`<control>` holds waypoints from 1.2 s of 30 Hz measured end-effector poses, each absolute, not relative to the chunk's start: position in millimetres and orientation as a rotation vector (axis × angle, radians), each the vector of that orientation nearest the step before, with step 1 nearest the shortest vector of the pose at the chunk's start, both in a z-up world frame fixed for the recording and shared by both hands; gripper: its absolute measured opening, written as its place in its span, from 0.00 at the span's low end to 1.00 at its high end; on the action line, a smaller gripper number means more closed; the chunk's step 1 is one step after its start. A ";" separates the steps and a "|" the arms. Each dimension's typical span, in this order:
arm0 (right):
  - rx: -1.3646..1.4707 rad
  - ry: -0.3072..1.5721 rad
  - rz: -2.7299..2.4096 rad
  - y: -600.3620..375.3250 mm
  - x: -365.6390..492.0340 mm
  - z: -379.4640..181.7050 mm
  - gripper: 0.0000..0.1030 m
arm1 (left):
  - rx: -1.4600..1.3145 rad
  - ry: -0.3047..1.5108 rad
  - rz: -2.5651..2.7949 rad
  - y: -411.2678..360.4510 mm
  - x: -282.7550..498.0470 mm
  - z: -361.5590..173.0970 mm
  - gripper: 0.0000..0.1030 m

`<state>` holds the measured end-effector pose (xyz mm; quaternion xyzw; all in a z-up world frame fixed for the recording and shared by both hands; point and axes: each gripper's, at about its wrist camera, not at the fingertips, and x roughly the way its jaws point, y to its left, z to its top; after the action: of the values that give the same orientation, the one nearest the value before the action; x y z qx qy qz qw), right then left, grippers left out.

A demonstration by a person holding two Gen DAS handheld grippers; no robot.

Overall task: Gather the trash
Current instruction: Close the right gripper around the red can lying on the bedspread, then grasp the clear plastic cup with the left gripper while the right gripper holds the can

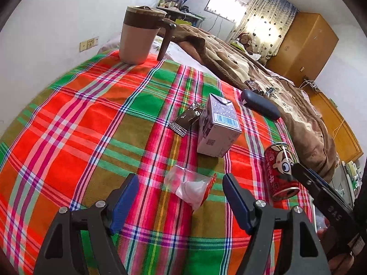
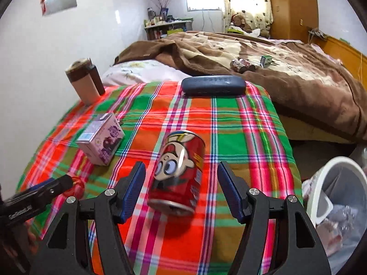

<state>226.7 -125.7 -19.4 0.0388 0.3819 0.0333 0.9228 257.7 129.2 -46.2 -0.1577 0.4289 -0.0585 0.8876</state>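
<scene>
My left gripper [image 1: 181, 183] is open just above the plaid cloth, and a clear plastic wrapper with a red edge [image 1: 190, 188] lies between its blue pads without touching them. My right gripper [image 2: 181, 171] is open around a red cartoon can [image 2: 179, 171] that lies on its side, with a gap to each pad. The can [image 1: 281, 169] also shows at the right of the left wrist view. A purple drink carton [image 1: 218, 126] stands mid-table beside a crumpled brown wrapper [image 1: 185, 119]. The white trash bin [image 2: 330, 167] stands on the floor to the right of the table.
A lidded mug [image 1: 140, 34] stands at the table's far left corner, and a dark glasses case [image 2: 213, 86] lies at the far edge. Behind the table is a bed with a brown blanket [image 2: 275, 64] with small cans and a box on it. The bin holds a plastic bag.
</scene>
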 end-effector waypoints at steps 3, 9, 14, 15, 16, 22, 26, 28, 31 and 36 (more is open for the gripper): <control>0.054 0.833 0.052 -121.3 237.2 -27.6 0.64 | -0.335 0.895 -0.107 128.9 261.8 -50.0 0.73; 0.067 0.857 0.056 -125.7 239.7 -33.1 0.64 | -0.325 0.919 -0.085 127.4 265.9 -58.2 0.71; 0.070 0.853 0.052 -127.1 238.6 -35.1 0.63 | -0.281 0.922 -0.093 119.6 263.7 -58.9 0.65; 0.073 0.856 0.053 -128.5 238.0 -35.5 0.63 | -0.276 0.920 -0.101 118.0 262.3 -58.5 0.65; 0.077 0.855 0.052 -128.9 238.0 -35.8 0.61 | -0.270 0.921 -0.107 116.9 261.5 -58.7 0.65; 0.080 0.848 0.050 -129.0 237.9 -37.4 0.53 | -0.251 0.917 -0.079 116.9 261.7 -58.7 0.56; 0.084 0.844 0.055 -129.1 237.9 -37.8 0.53 | -0.249 0.912 -0.068 120.0 261.4 -58.9 0.48; 0.092 0.841 0.059 -130.3 237.2 -38.3 0.53 | -0.245 0.911 -0.070 120.1 261.7 -59.2 0.46; 0.103 0.834 0.057 -132.5 236.0 -38.8 0.53 | -0.250 0.905 -0.069 121.1 261.2 -58.5 0.45; 0.096 0.823 0.060 -133.0 234.6 -39.3 0.53 | -0.232 0.897 -0.060 120.2 258.8 -56.5 0.45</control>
<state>234.6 -133.0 -39.3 0.0465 0.3998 0.0290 0.9150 258.8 120.2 -56.5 -0.1117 0.4326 -0.0287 0.8942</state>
